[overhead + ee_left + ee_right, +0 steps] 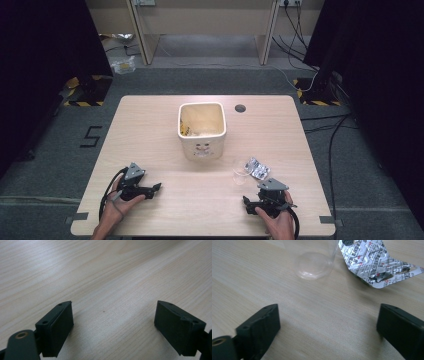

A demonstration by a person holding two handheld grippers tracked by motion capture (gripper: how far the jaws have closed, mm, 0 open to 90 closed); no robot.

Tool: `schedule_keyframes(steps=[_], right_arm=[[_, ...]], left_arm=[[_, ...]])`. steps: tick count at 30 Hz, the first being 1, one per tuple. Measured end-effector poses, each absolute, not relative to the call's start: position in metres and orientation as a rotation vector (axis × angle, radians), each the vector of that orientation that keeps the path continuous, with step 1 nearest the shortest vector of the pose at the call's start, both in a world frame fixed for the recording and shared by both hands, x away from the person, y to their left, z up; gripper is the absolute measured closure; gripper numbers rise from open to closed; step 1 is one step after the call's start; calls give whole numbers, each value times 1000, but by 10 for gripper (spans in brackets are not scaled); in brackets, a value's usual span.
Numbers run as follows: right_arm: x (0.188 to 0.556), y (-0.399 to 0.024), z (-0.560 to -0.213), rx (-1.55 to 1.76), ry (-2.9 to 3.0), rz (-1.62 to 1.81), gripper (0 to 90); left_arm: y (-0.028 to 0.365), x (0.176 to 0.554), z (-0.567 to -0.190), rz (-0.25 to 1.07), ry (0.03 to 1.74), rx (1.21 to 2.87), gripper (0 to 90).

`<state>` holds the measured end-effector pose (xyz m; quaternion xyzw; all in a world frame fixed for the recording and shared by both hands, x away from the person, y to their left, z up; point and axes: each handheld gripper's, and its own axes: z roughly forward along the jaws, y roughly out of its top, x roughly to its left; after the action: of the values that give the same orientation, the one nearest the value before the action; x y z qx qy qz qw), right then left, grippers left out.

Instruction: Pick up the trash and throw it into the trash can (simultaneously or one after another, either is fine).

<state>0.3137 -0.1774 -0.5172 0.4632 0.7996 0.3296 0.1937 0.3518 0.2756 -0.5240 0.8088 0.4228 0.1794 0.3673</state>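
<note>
The clear plastic cup (315, 263) stands upright on the table (150, 150), just ahead of your right gripper (328, 327) and a little toward its left jaw. Touching or nearly touching the cup's side — you can't quite tell which in the right gripper view — lies a silver foil blister pack (378, 265), crumpled and flat on the wood, on the cup's side away from the bin. In the high view the cup (240, 174) and the pack (258, 168) sit together, near the bin's front right corner and well short of the table's right edge.

Your right gripper (250, 204) rests low over the table just on your side of the cup, its jaws spread wide with nothing but bare wood between them.

The white square bin (202, 131) stands beyond the cup toward the middle of the table, open-topped, with a few bits of yellowish litter inside.

Your left gripper (152, 189) is well apart from the cup, across the table on the far side of the bin's front — its jaws (113, 327) are also released, parted over empty tabletop.
</note>
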Motion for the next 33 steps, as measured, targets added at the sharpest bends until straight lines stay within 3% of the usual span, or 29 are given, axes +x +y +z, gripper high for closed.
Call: schedule_keyframes(steps=[2,4,20,33], right_arm=[[312,-178,-515,1293,2239,935,193],[311,-179,-514,1302,2240,935,138],[300,-183,-480,1211,2189,994,156],[314,-193,-451,1186,2122,1024,176]], left_arm=[[276,352,-524,461,1086,2078,143],[276,352,-524,461,1086,2078,143],[276,352,-524,461,1086,2078,143],[276,352,-524,461,1086,2078,144]])
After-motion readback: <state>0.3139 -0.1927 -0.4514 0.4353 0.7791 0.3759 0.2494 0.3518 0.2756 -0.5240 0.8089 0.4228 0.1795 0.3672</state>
